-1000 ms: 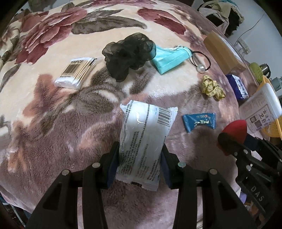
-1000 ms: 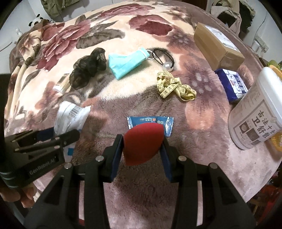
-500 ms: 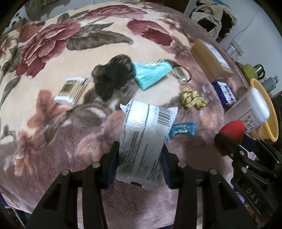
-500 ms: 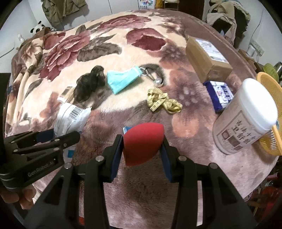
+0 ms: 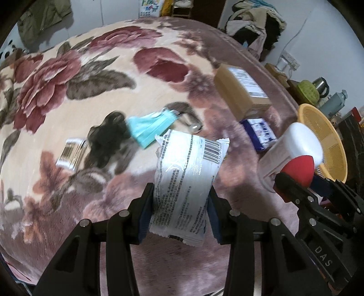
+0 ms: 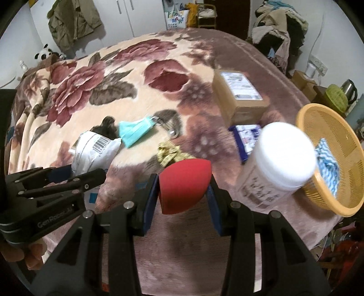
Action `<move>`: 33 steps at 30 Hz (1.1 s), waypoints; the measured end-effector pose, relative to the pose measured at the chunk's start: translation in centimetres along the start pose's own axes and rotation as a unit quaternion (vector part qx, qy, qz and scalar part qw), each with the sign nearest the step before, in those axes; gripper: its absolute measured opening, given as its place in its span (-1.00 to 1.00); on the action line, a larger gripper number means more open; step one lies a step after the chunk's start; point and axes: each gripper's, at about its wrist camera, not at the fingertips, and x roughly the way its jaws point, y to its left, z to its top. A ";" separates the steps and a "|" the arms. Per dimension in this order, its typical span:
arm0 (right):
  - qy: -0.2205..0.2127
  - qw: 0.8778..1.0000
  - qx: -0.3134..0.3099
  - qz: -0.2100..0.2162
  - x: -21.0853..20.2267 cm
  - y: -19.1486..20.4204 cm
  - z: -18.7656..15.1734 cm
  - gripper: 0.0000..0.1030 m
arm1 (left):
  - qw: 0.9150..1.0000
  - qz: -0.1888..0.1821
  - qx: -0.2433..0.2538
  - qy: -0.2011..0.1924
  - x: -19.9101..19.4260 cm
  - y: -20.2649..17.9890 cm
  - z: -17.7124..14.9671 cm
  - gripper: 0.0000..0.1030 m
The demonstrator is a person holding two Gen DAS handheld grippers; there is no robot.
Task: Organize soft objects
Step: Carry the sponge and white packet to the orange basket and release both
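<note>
Home bedroom, lived-in and cluttered. Big bed (image 6: 250,59) covered by a plush floral blanket (image 6: 113,75) in cream, maroon and mauve. Panda soft toy (image 6: 43,54) at the bed's far corner. Olive jacket (image 6: 72,22) hanging on a white cupboard door (image 6: 141,16). Heap of clothes (image 6: 279,25) piled against the far wall, dark doorway (image 6: 234,13) beside it. Wall socket (image 6: 316,63) with a plug, kettle (image 6: 350,90) on a side stand at the right. Household odds on the blanket: cardboard parcel (image 6: 238,95), teal face mask (image 6: 134,131), white tub (image 6: 277,159), yellow plastic basket (image 6: 329,159).
</note>
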 end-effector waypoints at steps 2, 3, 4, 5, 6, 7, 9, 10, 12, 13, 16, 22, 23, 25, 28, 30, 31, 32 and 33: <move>-0.006 1.000 0.006 -0.003 -0.6 -1.1 0.2 -0.19 | 1.000 -0.003 0.010 -0.002 -0.2 -1.4 0.4 -0.14; -0.008 1.000 0.010 -0.006 -0.9 -1.6 0.3 -0.19 | 1.000 -0.004 0.013 -0.003 -0.3 -1.8 0.5 -0.14; -0.010 1.000 0.014 -0.008 -1.2 -2.2 0.4 -0.19 | 1.000 -0.006 0.019 -0.003 -0.3 -2.6 0.7 -0.14; -0.012 1.000 0.017 -0.009 -1.4 -2.7 0.4 -0.19 | 1.000 -0.008 0.024 -0.003 -0.4 -3.4 0.9 -0.14; -0.015 1.000 0.021 -0.010 -1.7 -3.4 0.5 -0.19 | 1.000 -0.010 0.027 -0.004 -0.4 -4.0 1.0 -0.14; -0.017 1.000 0.023 -0.012 -1.9 -3.8 0.5 -0.19 | 0.999 -0.012 0.031 -0.004 -0.4 -4.6 1.1 -0.14; -0.020 0.999 0.028 -0.014 -2.2 -4.8 0.7 -0.19 | 0.999 -0.014 0.040 -0.005 -0.5 -6.0 1.3 -0.14; -0.022 0.999 0.032 -0.015 -2.4 -5.4 0.7 -0.19 | 0.999 -0.015 0.043 -0.005 -0.5 -6.6 1.5 -0.14; -0.026 0.999 0.038 -0.018 -2.8 -6.5 0.8 -0.19 | 0.999 -0.018 0.050 -0.005 -0.5 -8.0 1.7 -0.14; -0.027 0.999 0.041 -0.018 -3.0 -7.0 0.8 -0.19 | 0.998 -0.020 0.053 -0.005 -0.5 -8.5 1.8 -0.14; -0.032 0.998 0.050 -0.022 -3.5 -8.9 0.8 -0.19 | 0.997 -0.027 0.066 -0.005 -0.6 -10.7 2.3 -0.14; -0.039 0.996 0.080 -0.032 -4.2 -13.4 0.7 -0.19 | 0.995 -0.040 0.093 -0.007 -0.6 -15.2 3.5 -0.13; -0.040 0.995 0.084 -0.033 -4.3 -14.1 0.7 -0.19 | 0.994 -0.042 0.097 -0.007 -0.5 -15.7 3.7 -0.13; -0.042 0.994 0.094 -0.037 -4.5 -15.6 0.7 -0.19 | 0.993 -0.048 0.109 -0.009 -0.4 -17.7 4.3 -0.13; -0.043 0.992 0.113 -0.042 -4.6 -18.0 0.7 -0.18 | 0.991 -0.056 0.123 -0.009 -0.2 -20.1 5.1 -0.13; -0.044 0.990 0.122 -0.046 -4.6 -19.5 0.6 -0.18 | 0.989 -0.064 0.134 -0.006 0.1 -22.1 5.6 -0.13; -0.045 0.989 0.129 -0.048 -4.6 -20.3 0.6 -0.18 | 0.988 -0.066 0.140 -0.006 0.2 -22.9 5.8 -0.13; -0.045 0.989 0.134 -0.050 -4.7 -20.9 0.6 -0.18 | 0.987 -0.069 0.147 -0.006 0.4 -23.9 6.1 -0.13; -0.045 0.988 0.140 -0.052 -4.7 -21.6 0.5 -0.18 | 0.986 -0.071 0.151 -0.006 0.5 -24.6 6.2 -0.13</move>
